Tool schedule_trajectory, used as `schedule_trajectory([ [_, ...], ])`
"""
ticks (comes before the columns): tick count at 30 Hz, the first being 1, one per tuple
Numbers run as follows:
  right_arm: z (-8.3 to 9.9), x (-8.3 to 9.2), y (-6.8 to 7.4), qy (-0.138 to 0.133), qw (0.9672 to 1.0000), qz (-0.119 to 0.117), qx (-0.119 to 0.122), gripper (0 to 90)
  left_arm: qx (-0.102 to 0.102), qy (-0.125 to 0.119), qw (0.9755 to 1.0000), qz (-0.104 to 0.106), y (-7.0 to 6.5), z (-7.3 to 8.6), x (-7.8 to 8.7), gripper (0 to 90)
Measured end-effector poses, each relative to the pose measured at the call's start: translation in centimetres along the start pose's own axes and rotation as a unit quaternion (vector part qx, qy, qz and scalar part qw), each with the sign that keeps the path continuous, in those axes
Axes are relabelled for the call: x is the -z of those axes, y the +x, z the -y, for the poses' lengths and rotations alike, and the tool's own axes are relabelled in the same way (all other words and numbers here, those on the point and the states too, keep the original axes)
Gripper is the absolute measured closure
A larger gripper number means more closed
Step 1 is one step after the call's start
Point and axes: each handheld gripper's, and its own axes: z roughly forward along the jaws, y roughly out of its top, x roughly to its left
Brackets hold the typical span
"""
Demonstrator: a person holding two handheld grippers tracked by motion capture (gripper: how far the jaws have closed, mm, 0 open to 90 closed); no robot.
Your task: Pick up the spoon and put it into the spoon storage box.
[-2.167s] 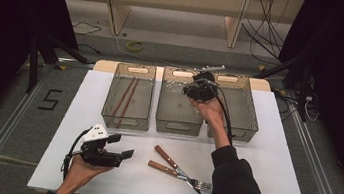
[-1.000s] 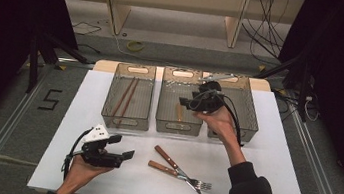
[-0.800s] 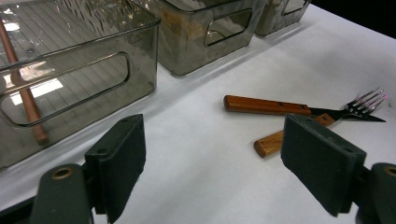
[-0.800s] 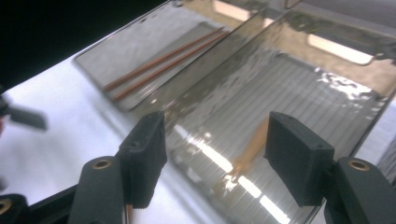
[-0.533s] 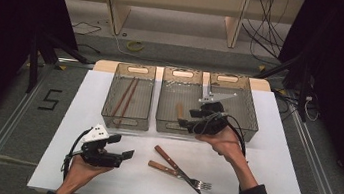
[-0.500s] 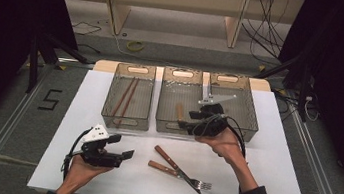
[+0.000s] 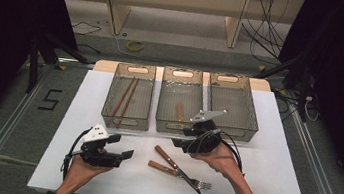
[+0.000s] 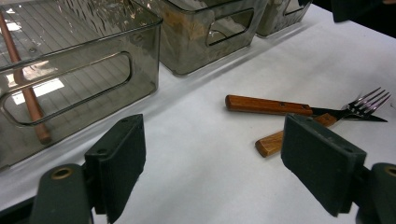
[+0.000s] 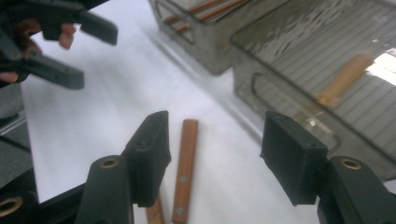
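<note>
Knife (image 7: 167, 157) and fork (image 7: 177, 174) lie crossed on the white table (image 7: 280, 182), in front of the middle bin (image 7: 179, 103) and between the two hands; wooden handles point left and toward the bins, the tines toward the near edge. In the left gripper view the knife (image 8: 267, 105) lies over the fork (image 8: 369, 100), blade tip just past the tines. Right gripper (image 7: 185, 140) hangs just above the table at the front wall of the middle bin, close to the knife's handle end; its jaws stand apart with nothing between them and have just been closing a little. In the right gripper view the knife handle (image 9: 184, 170) lies on the table below the gap, nearer the left jaw, untouched by the pads. Left gripper (image 7: 125, 153) is held low over the table, left of the cutlery, jaws wide and empty, pointing toward the handles. Left bin (image 7: 128, 96) holds two chopsticks (image 7: 124, 97). Middle bin holds one wooden-handled piece (image 7: 179, 111); its working end cannot be made out. Right bin (image 7: 232, 102) sits beside it, touching or nearly so.
</note>
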Motion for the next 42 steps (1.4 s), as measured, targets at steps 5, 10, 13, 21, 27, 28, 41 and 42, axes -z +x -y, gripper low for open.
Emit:
schedule_trajectory([
  [5,0.9,-0.4,0.9,0.023,0.9996,-0.013,0.010,41.1,0.000,-0.001,1.0000,0.001,0.0,0.0,0.0,21.5],
  [10,1.3,-1.0,1.1,0.039,0.9991,-0.010,0.014,41.9,-0.001,-0.001,1.0000,0.000,0.0,0.0,0.0,21.5],
  [13,1.4,-1.2,1.1,0.044,0.9989,-0.006,0.015,42.1,-0.001,-0.001,1.0000,-0.001,0.1,0.0,0.0,21.5],
  [21,1.6,-2.2,1.2,0.065,0.9978,0.006,0.011,40.9,-0.001,-0.002,1.0000,0.000,0.0,0.0,0.0,21.5],
  [27,1.9,-3.2,1.2,0.084,0.9964,0.003,0.006,40.6,-0.002,-0.006,1.0000,0.001,0.0,0.0,0.0,21.5],
  [28,1.9,-3.3,1.2,0.086,0.9963,0.003,0.006,40.5,-0.003,-0.007,1.0000,0.001,0.0,0.0,0.1,21.4],
  [41,2.1,-4.0,1.0,0.105,0.9944,0.001,0.003,44.0,-0.004,-0.010,0.9999,0.003,-0.2,0.0,0.1,21.4],
  [42,2.1,-4.0,1.0,0.105,0.9945,0.002,0.006,44.1,-0.003,-0.011,0.9999,0.003,-0.2,0.0,0.1,21.4],
])
